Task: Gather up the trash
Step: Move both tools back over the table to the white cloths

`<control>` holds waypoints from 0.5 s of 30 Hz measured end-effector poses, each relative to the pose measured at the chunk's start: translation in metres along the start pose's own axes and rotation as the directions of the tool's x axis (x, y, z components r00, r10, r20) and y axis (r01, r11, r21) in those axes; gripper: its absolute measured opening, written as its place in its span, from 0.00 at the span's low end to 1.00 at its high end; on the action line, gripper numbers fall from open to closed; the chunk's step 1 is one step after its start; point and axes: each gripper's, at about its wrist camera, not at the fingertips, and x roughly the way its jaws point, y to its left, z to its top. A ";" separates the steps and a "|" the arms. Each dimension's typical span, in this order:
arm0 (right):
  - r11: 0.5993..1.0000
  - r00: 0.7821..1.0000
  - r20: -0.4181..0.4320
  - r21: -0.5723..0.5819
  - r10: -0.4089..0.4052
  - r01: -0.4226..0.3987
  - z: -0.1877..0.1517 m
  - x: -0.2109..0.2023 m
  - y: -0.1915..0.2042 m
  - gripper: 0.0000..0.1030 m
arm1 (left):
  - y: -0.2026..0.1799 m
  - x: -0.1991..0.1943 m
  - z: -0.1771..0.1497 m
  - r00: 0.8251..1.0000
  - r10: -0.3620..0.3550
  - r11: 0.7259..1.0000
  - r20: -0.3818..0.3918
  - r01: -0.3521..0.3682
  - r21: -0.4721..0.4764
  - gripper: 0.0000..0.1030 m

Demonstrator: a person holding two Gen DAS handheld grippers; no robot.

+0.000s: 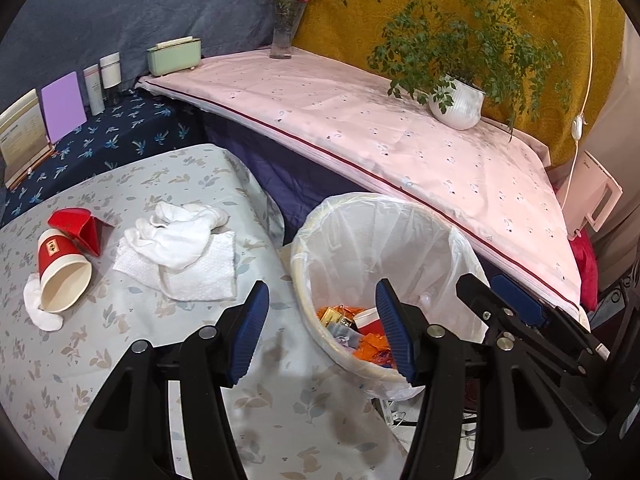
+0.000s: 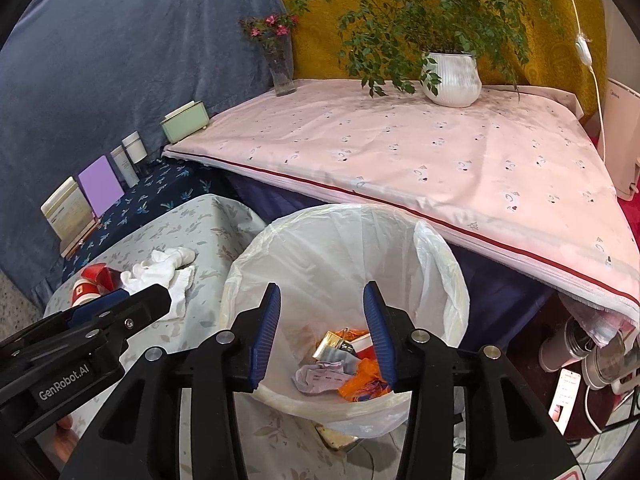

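A bin with a white liner [image 1: 400, 220] [image 2: 344, 220] stands beside the floral-clothed table [image 1: 80, 360]. Orange wrappers [image 2: 362, 386], crumpled paper and a red cup lie inside it. On the table lie a tipped red paper cup [image 1: 64, 276], a red folded carton [image 1: 80, 228], crumpled white tissues [image 1: 176, 236] on a napkin, and a small tissue [image 1: 40, 314]. My left gripper [image 1: 322, 300] hangs open and empty over the table edge and bin rim. My right gripper [image 2: 322, 300] is open and empty above the bin mouth; the left wrist view shows this right gripper [image 1: 500, 304] at the bin's right side.
Behind the bin a pink-clothed table [image 2: 440, 160] holds a potted plant [image 2: 452, 78] and a flower vase [image 2: 282, 72]. A green box [image 1: 174, 56], bottles, a purple card [image 1: 62, 106] and a booklet line the dark shelf. Metal flasks [image 2: 568, 348] lie low right.
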 end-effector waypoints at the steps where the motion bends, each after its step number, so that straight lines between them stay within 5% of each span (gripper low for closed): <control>1: 1.000 1.000 0.000 -0.006 0.004 -0.004 0.000 -0.001 0.003 0.42 | 0.003 -0.001 -0.001 1.000 0.004 1.000 0.001 -0.004 -0.006 0.51; 15: 0.993 0.998 -0.009 -0.094 0.066 -0.066 -0.005 -0.002 0.064 0.45 | 0.078 -0.024 -0.014 0.996 0.090 0.988 0.013 -0.088 -0.125 0.51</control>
